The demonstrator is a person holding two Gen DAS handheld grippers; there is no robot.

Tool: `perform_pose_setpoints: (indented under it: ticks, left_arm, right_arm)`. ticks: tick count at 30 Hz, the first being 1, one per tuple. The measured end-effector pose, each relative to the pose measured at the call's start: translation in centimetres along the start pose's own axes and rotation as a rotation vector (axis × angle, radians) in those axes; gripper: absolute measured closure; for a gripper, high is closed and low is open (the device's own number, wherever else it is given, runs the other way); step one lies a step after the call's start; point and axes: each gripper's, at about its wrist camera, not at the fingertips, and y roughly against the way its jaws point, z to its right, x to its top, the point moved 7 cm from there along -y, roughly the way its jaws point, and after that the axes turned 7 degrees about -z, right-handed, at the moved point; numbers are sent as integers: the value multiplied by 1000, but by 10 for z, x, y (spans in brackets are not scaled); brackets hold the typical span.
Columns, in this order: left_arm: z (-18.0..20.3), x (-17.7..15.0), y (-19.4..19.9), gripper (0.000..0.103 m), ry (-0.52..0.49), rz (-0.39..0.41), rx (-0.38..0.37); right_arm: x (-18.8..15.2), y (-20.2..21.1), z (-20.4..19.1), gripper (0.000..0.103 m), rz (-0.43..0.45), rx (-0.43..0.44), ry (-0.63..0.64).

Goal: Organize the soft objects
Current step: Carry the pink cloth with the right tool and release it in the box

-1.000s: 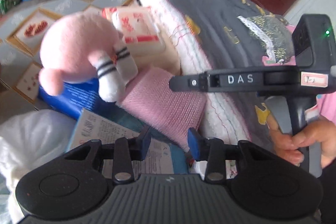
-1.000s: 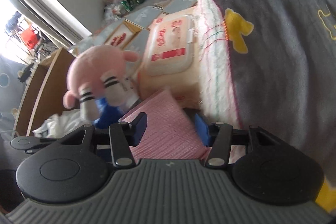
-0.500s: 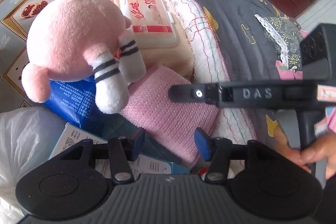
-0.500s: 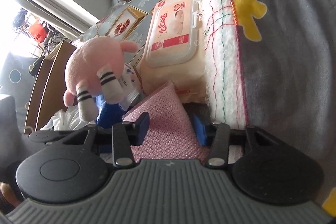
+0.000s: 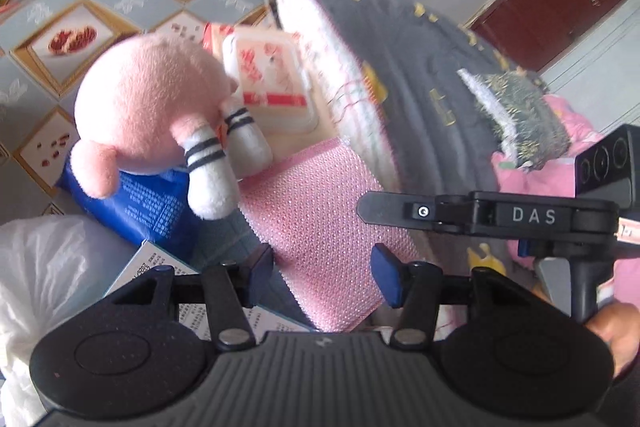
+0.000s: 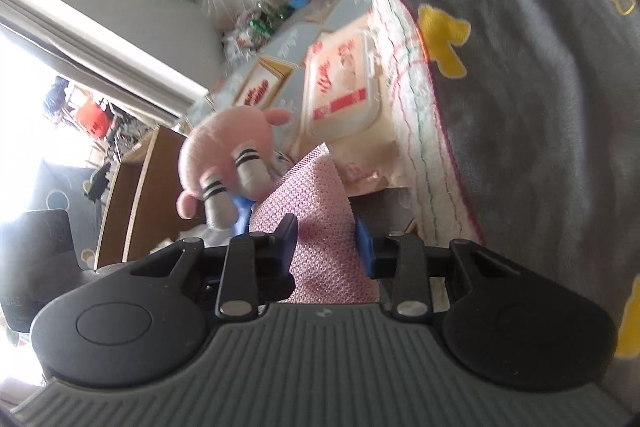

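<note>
A: Where the grey quilt (image 5: pixel 420 75) fills the right side, what lies beside it?

B: Wipes pack (image 5: pixel 268 79) next to quilt edge. Pink plush toy (image 5: pixel 148 111) atop blue bag (image 5: pixel 140 203), left of pack. Pink knit cloth (image 5: pixel 320 227) in front, btwn toy and quilt.

A: Left gripper (image 5: pixel 322 273)?

B: Jaws approx. half open, cloth edge btwn them, pads not pressing.

A: Right gripper (image 6: pixel 326 247)?

B: Jaws just closing; narrow gap, cloth btwn pads, both pads touching it.
</note>
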Motion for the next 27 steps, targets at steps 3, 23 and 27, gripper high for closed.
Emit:
perform_pose_setpoints:
  ticks: [3, 23, 27]
  left_arm:
    - [7, -2, 16, 49, -23, 41, -7]
    - [8, -55, 184, 49, -15, 346, 68]
    - [-24, -69, 218, 49, 47, 387, 101]
  right_arm:
    - [-6, 16, -10, 72, 38, 14, -5]
    - [-63, 76, -178, 72, 107, 114, 181]
    - [-73, 56, -227, 72, 65, 151, 225]
